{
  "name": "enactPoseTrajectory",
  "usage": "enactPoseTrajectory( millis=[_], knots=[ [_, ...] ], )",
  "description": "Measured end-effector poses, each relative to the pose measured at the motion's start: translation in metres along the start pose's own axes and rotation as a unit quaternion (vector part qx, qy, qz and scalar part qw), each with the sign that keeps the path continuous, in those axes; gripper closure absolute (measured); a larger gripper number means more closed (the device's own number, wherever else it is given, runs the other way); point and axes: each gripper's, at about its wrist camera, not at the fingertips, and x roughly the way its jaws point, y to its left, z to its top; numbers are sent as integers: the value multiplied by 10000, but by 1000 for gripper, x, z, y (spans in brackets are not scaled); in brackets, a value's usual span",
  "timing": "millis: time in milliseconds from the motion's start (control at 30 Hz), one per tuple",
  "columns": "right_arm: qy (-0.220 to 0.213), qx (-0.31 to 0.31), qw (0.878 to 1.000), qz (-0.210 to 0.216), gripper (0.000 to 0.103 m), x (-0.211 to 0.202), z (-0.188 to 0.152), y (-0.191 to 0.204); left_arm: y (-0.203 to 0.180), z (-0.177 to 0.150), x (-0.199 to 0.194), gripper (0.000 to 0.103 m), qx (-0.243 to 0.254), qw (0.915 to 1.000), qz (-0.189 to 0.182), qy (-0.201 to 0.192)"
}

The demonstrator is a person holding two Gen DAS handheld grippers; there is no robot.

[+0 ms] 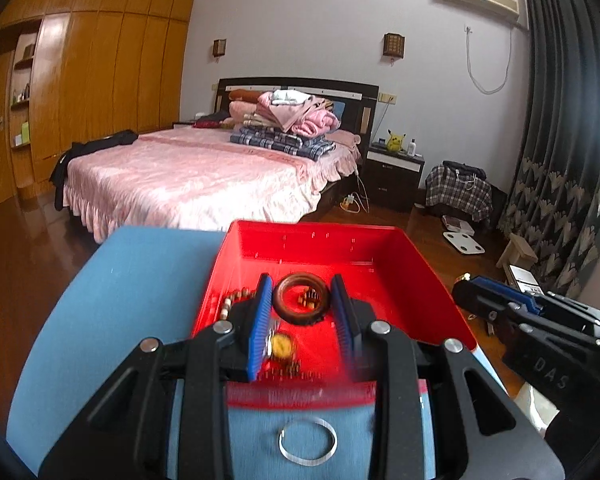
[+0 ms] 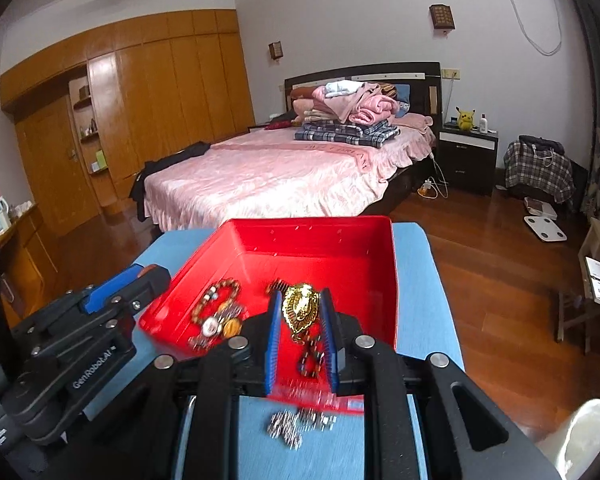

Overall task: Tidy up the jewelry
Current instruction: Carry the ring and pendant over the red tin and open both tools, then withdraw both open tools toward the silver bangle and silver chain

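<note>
A red tray sits on a blue mat. In the left wrist view my left gripper is open over the tray, fingers either side of a dark wooden bangle. A wooden bead bracelet and a gold watch lie at its left finger. A clear thin bangle lies on the mat under the gripper. In the right wrist view my right gripper is open around a gold pendant on a dark bead chain. A silver chain lies on the mat in front of the tray.
A bead bracelet and watches lie in the tray's left part. Beyond the table stand a pink bed, wooden wardrobes, a nightstand and wooden floor. A white object shows at the lower right.
</note>
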Motion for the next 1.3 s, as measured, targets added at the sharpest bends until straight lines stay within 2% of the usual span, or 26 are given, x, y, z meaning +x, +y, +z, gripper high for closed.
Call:
enactPoseTrajectory(
  millis=[267, 633, 667, 700, 733, 767, 800, 867, 933, 967, 1000, 1067, 1133, 1300],
  knots=[
    [130, 81, 9998, -92, 84, 45, 8, -12, -2, 14, 39, 75, 12, 10000, 19, 15],
    [307, 83, 9994, -149, 84, 74, 3, -19, 7, 9, 77, 75, 142, 9993, 111, 324],
    [366, 64, 9992, -157, 82, 77, 3, -18, 7, 8, 80, 74, 175, 9991, 120, 376],
    [424, 55, 9988, -220, 73, 80, 3, -19, 7, 8, 84, 74, 193, 9988, 114, 436],
    [427, 56, 9988, -251, 69, 82, 3, -18, 8, 8, 87, 73, 190, 9984, 113, 514],
    [409, 58, 9987, -296, 67, 81, 2, -19, 9, 8, 89, 64, 181, 9982, 127, 556],
    [376, 67, 9987, -349, 61, 79, 2, -20, 11, 9, 90, 47, 166, 9981, 123, 578],
    [284, 97, 9989, -358, 48, 73, 3, -21, 14, 11, 84, 33, 112, 9986, 140, 503],
    [174, 109, 9988, -451, 32, 65, 5, -22, 16, 13, 76, 27, 98, 9991, 140, 377],
    [119, 117, 9987, -486, 28, 61, 5, -23, 17, 15, 70, 22, 105, 9993, 139, 327],
    [47, 134, 9985, -537, 20, 54, 5, -24, 17, 16, 65, 16, 117, 9994, 172, 290],
    [-58, 163, 9977, -655, 13, 43, 5, -26, 20, 19, 49, 13, 153, 9996, 201, 156],
    [-194, 220, 9969, -736, 11, 28, 2, -28, 22, 21, 34, 10, 206, 9994, 270, 59],
    [-486, 468, 9951, -726, 10, -10, -14, -33, 27, 11, -4, 7, 216, 9992, 336, -59]
  ],
)
